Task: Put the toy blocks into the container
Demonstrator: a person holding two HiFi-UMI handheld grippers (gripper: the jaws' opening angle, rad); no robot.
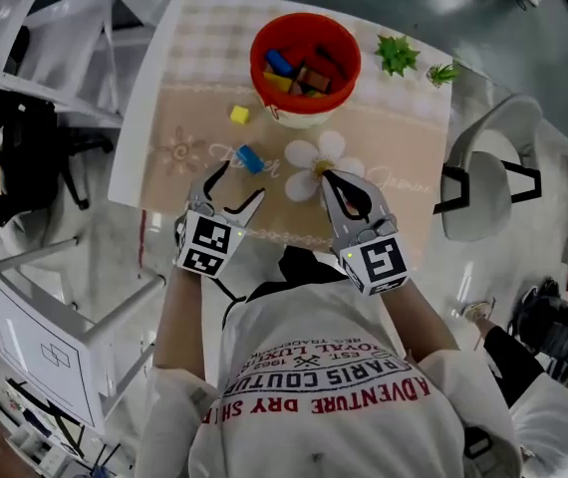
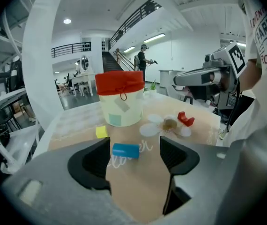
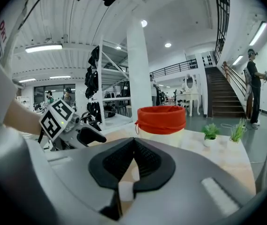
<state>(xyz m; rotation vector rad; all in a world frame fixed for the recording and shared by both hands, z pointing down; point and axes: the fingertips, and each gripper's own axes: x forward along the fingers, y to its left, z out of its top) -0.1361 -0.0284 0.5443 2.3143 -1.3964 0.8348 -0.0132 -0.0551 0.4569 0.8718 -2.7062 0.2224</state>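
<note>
Toy blocks of mixed colours (image 1: 299,73) lie in the cream round container with the red liner (image 2: 119,109), at the far side of the table (image 1: 149,108). Which ones are loose?
– Three that I can see. A small yellow cube block (image 1: 239,115) lies on the beige mat (image 1: 394,137), just nearer than the container and a little to its left. A blue oblong block (image 1: 250,157) lies nearer again, apart from the yellow one. A red notched block (image 2: 186,120) sits further right, beside the white flower print (image 1: 304,153) on the mat.
And the left hand-held gripper (image 2: 134,139)?
– Released. Its jaws stand wide apart and tilt down over the mat. The blue block lies flat at the mouth of the gap, not gripped.
The right hand-held gripper (image 3: 134,140)?
– Clenched, with its jaws together and nothing between them. It hangs over the flower print, just right of the left one, and points toward the container.
Anything else?
– Two small green potted plants (image 1: 397,54) stand at the far right of the table, right of the container. A white chair (image 1: 483,182) stands off the table's right edge.
</note>
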